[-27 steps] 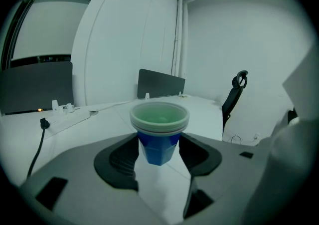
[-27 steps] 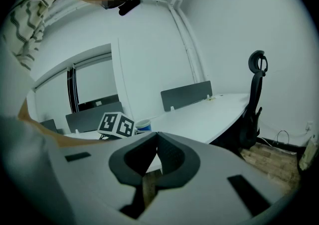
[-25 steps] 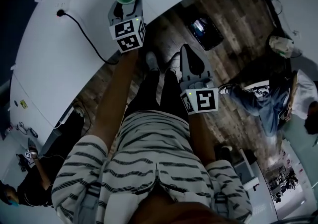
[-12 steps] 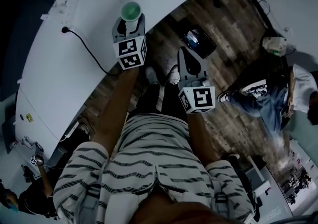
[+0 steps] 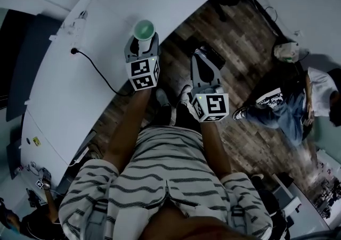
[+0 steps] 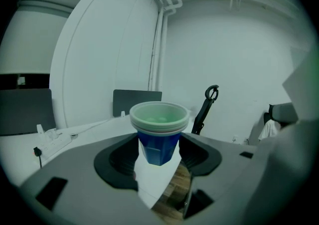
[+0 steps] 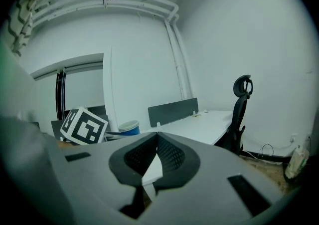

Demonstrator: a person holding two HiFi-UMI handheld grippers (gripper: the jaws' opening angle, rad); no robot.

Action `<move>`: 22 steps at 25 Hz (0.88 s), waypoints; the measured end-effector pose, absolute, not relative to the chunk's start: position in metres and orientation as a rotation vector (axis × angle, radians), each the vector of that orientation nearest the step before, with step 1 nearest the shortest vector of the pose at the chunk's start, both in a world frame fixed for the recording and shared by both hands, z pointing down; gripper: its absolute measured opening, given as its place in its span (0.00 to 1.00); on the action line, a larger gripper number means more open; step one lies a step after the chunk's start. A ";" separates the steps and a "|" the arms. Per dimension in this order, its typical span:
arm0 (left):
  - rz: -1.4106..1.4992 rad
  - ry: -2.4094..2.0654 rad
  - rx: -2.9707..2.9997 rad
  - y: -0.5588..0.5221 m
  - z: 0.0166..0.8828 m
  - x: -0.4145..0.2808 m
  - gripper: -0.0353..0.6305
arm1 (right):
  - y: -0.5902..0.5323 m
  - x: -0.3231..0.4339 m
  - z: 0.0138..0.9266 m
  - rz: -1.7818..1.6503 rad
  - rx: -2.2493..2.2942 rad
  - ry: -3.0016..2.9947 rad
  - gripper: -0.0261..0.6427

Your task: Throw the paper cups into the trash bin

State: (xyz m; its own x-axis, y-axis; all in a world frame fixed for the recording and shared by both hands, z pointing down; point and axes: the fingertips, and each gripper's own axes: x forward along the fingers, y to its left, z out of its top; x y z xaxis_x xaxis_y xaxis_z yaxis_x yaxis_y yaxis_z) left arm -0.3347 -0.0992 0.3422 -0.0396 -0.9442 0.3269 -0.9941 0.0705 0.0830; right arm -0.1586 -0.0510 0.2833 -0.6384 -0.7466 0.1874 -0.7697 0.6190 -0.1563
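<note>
— What lies below, seen from the head?
— A white curved surface at left, wood floor at right. The left tool reaches over the surface's edge with a cup upright at its tip. The right tool is beside it, apart, over the floor.
— And the left tool's own view?
— A white room with a chair behind. The left tool pinches the cup by its blue body; the rim looks layered, green inside.
— The right one?
— The right tool has its jaws pressed together, nothing between them. Left of it are the other tool's marker cube and the cup; right of it, the chair.
</note>
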 end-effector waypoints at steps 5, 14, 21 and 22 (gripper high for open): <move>0.229 -2.029 2.004 -0.094 0.323 -0.315 0.46 | -0.052 -0.148 0.272 0.322 1.327 -2.729 0.06; 0.202 -1.956 2.094 -0.085 0.297 -0.279 0.46 | -0.058 -0.122 0.251 0.290 1.443 -2.703 0.06; 0.229 -1.863 2.207 -0.074 0.286 -0.244 0.46 | -0.053 -0.097 0.240 0.269 1.546 -2.662 0.06; 0.234 -1.843 2.223 -0.074 0.287 -0.238 0.46 | -0.052 -0.093 0.240 0.268 1.567 -2.651 0.06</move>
State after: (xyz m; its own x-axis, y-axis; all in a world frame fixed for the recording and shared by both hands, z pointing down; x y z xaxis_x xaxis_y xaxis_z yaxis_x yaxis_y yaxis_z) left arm -0.2380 -0.0737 0.2871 0.1901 -0.9421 0.2763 -0.9812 -0.1732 0.0846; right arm -0.0928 -0.0518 0.2398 -0.4853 -0.8645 0.1311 -0.8732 0.4715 -0.1231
